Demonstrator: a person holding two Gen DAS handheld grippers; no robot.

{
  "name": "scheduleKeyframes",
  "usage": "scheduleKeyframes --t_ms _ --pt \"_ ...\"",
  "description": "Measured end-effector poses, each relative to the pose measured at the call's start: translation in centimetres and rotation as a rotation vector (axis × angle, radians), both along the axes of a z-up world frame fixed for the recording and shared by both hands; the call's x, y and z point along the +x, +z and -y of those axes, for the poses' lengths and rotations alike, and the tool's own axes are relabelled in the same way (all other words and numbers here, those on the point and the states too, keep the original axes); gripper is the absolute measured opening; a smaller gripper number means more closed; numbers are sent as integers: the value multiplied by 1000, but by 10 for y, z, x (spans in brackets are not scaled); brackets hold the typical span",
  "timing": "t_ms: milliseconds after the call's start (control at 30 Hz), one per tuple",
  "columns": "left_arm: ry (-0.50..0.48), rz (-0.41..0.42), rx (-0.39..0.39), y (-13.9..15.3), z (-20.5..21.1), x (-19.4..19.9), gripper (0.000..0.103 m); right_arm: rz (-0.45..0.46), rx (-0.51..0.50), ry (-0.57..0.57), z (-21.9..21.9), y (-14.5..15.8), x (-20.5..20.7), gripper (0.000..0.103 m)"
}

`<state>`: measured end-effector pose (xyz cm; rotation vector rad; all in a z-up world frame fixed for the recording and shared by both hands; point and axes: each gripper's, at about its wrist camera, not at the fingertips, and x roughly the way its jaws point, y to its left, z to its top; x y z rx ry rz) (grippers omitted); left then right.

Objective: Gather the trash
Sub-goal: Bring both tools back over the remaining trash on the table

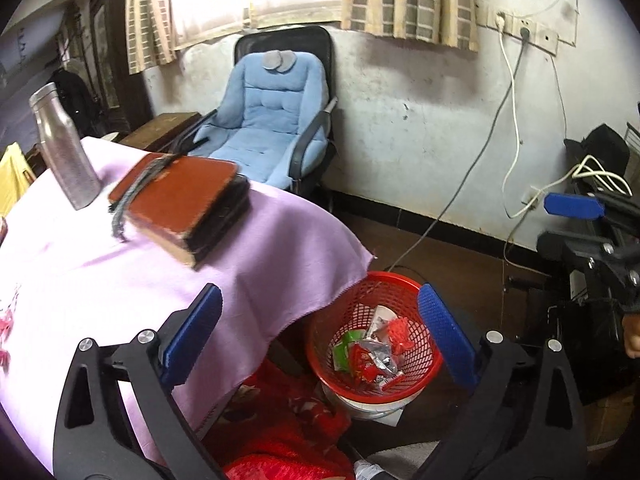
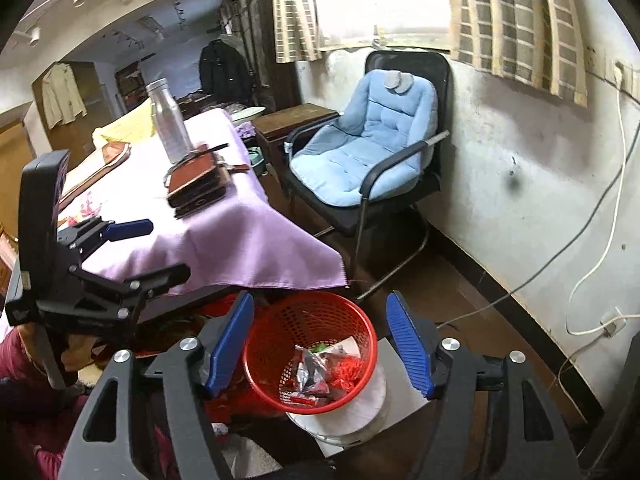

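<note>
My left fingers stand spread wide with nothing between them, and my left gripper hangs over the corner of the counter, tilted downward. Through the gap I look straight into the red basket on the floor. My right fingers are parted too, a little less wide, and they hold nothing; my right gripper frames the same basket from the other side, which stands just below and beyond the tips.

The trash lies loose at the bottom of the basket: crumpled red, green and silver wrappers in a heap, so I cannot give it a long axis or a heading. The basket stands upright with its mouth open to the top, on a white round base.

The purple cloth hangs off the counter's corner and its edge dips just beside the basket's rim. On the counter a brown book lies near the edge, its long side running toward the corner, and a steel bottle stands upright behind it. Past the basket the dark floor is open as far as the wall, and a blue cushioned chair sits well apart by the window.
</note>
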<state>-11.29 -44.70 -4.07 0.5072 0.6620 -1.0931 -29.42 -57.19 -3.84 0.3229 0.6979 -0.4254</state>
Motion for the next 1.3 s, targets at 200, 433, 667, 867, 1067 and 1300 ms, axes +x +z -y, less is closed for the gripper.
scheduleKeyframes --t_ms 200,433,667,867,1067,1300 --pt "23 27 -28 13 -18 -2 96 -22 -10 41 -21 4 5 83" --pt "98 73 -69 28 -51 7 96 -57 -8 82 -46 8 17 87" --pt "182 97 -134 45 -96 24 96 -59 -48 141 -77 25 40 90" --pt "264 146 -179 56 -141 38 96 -38 -57 206 -108 42 68 91" --pt "353 148 -220 61 -191 61 96 -18 -64 318 -152 57 110 91" --pt "475 134 -222 53 -247 98 96 -12 -43 445 -203 60 168 92"
